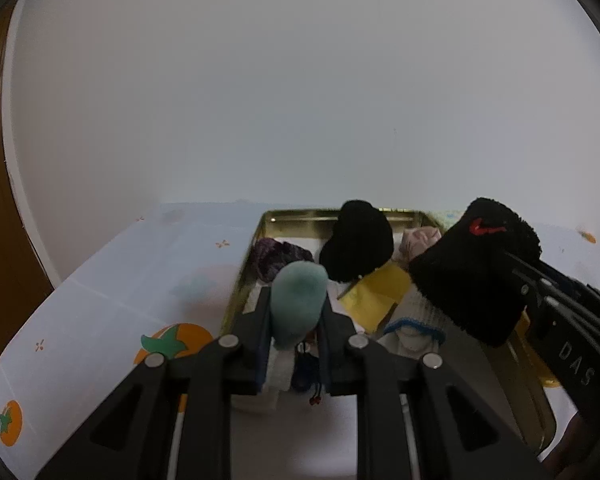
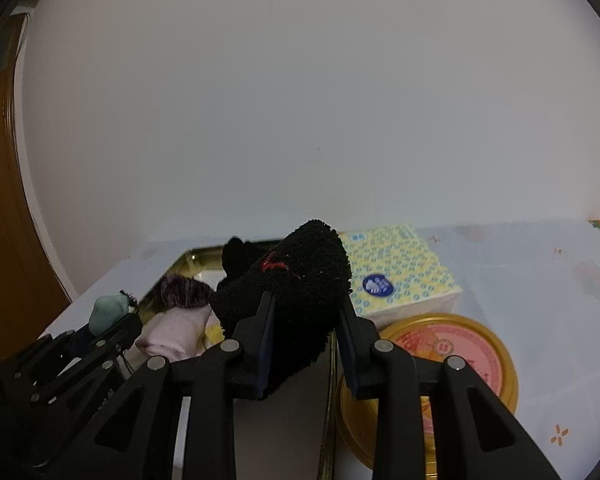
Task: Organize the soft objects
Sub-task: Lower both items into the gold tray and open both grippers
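In the left wrist view, the left gripper (image 1: 296,320) fills the bottom middle of the frame; its two black fingers are squeezed tight on a soft teal fuzzy sock (image 1: 298,304), which sticks up between them; just past it, in the middle of the frame, sits a shiny gold metal tin (image 1: 300,218) on a white tablecloth with orange fruit pictures (image 1: 120,280); inside the tin lie a fuzzy purple sock (image 1: 278,258), a plain black sock (image 1: 358,246), a pale pink sock (image 1: 418,242) and some yellow paper (image 1: 380,292).

In the right wrist view, the right gripper (image 2: 306,328) at the bottom middle is clamped on a fluffy black sock with a red mark (image 2: 296,280), held over the tin; at the lower right lies a round gold lid with a pink top (image 2: 472,344); behind it, right of middle, sits a yellow and blue dotted tissue pack (image 2: 400,268).
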